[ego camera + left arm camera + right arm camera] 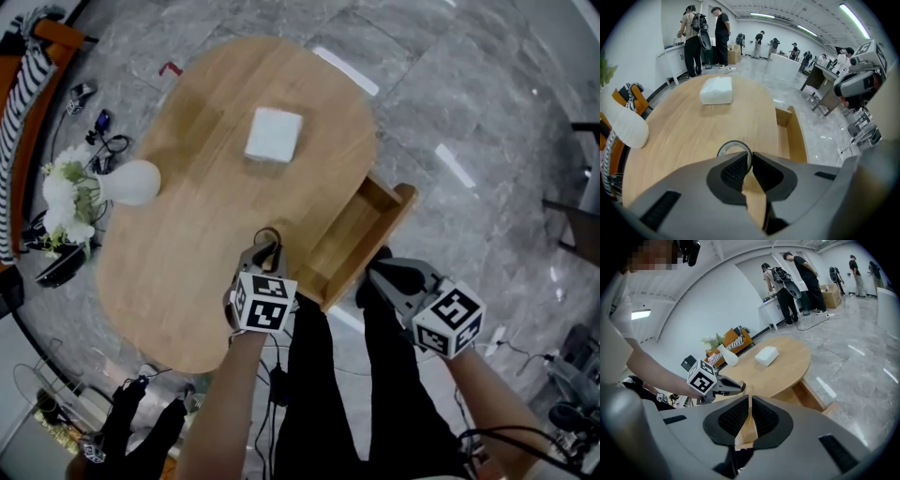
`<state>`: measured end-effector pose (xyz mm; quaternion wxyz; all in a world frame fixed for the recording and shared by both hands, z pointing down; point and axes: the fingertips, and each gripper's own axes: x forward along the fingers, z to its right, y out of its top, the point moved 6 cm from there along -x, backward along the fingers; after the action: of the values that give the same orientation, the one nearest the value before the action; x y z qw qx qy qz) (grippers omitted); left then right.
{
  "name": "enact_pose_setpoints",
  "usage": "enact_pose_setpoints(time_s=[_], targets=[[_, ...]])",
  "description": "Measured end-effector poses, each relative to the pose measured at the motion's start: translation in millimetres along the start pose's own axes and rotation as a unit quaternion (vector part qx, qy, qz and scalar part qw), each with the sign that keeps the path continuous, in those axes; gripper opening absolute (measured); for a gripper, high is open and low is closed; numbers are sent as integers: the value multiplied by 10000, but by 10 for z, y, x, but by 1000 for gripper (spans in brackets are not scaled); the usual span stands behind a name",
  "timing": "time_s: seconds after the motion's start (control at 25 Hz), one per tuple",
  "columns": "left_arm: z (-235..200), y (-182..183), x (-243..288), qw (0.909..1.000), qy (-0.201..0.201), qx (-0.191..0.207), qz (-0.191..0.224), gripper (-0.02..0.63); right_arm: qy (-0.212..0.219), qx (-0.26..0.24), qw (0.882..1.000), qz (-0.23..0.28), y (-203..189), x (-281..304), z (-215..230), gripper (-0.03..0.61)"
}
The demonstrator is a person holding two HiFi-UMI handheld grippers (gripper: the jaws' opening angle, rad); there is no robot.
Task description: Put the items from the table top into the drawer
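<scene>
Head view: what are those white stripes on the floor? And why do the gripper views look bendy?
Head view: the white stripes on the grey floor are ceiling lights mirrored in shiny tiles. Left gripper view: the wide lens curves the table and blackens the corners; the ring in the left tongs looks sharp. Right gripper view: same bending, same mirrored stripes.

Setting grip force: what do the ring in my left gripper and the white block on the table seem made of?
Ring: thin grey band, glossy rim, likely metal or plastic. White block: matte, soft rounded edges, perhaps foam or wrapped tissue.
</scene>
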<state>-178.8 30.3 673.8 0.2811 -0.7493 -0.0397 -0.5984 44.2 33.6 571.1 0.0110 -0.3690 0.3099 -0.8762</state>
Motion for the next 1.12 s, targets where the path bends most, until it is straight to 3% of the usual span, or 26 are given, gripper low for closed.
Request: enact_pose_setpoints(time_s=[0.44, 1.12], targets=[[568, -37, 18, 9989, -218, -121, 395, 35, 200, -48, 9997, -143, -255, -150, 40, 44], [1152, -375, 252, 9986, -362, -344, 190, 35, 321, -81, 9989, -339, -499, -301, 357, 44]])
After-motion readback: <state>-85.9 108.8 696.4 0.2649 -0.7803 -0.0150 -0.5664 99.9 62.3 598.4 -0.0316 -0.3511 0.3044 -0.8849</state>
